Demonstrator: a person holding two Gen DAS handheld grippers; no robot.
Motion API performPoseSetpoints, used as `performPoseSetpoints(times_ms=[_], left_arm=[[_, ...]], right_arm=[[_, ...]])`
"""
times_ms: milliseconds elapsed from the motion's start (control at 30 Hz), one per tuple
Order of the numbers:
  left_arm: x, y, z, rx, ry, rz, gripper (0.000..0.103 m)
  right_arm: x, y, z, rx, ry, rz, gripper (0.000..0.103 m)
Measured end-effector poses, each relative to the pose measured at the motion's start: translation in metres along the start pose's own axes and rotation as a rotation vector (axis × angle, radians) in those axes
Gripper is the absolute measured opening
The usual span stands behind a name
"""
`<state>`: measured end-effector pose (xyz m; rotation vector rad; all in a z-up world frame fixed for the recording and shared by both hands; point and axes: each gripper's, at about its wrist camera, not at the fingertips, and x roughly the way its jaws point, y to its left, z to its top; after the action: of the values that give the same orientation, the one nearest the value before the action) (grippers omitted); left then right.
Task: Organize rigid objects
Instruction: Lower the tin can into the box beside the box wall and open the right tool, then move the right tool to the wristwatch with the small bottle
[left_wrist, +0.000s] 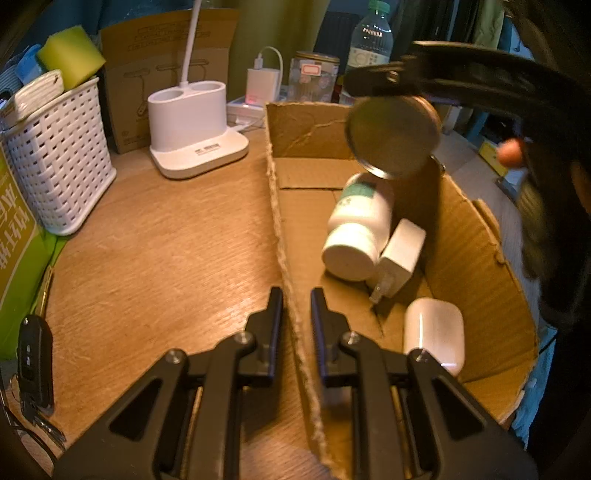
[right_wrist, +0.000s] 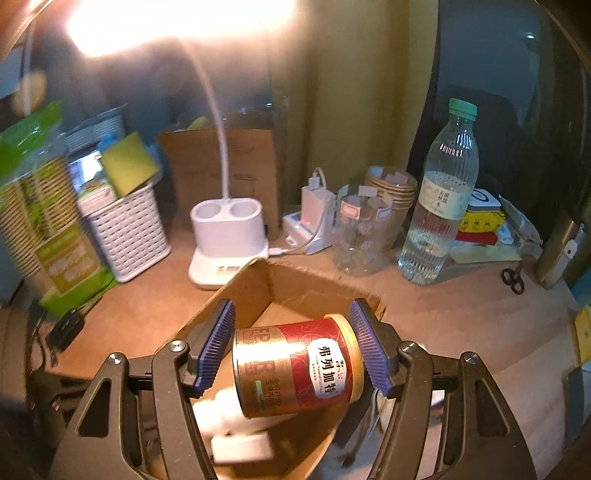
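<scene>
We see a wooden table (left_wrist: 166, 240) with a pale grain. An open cardboard box (left_wrist: 476, 236) sits on it toward the right side. Along the far edge stand a white lamp base (left_wrist: 195, 129), a brown cardboard piece (left_wrist: 166, 66) propped upright behind it, a white charger block (left_wrist: 263, 83) on a white power strip, a clear glass jar (right_wrist: 360, 236) and a water bottle (right_wrist: 439, 199). At the left edge stands a white woven basket (left_wrist: 61, 158), beside a green package (left_wrist: 18, 243). A black car key (left_wrist: 35, 365) lies at the near left corner. Small scissors (right_wrist: 514, 277) lie at the far right.
</scene>
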<state>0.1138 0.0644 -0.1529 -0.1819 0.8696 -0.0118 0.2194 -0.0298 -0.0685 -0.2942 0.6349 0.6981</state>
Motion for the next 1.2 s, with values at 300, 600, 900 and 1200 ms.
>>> performPoseSetpoints(times_ms=[300, 600, 900, 1200], left_arm=[[0.001, 0.0, 0.0, -0.001, 0.003, -0.001, 0.016], [0.001, 0.0, 0.001, -0.002, 0.003, -0.002, 0.016], [0.001, 0.0, 0.001, -0.001, 0.003, -0.002, 0.016], [0.001, 0.0, 0.001, -0.001, 0.003, -0.001, 0.016]], right_arm=[[0.001, -0.004, 0.002, 0.023, -0.014, -0.004, 0.072], [-0.023, -0.022, -0.014, 0.073, -0.042, -0.044, 0.072], [-0.047, -0.055, -0.03, 0.144, -0.063, -0.107, 0.072], [-0.055, -0.088, -0.05, 0.216, -0.055, -0.171, 0.072]])
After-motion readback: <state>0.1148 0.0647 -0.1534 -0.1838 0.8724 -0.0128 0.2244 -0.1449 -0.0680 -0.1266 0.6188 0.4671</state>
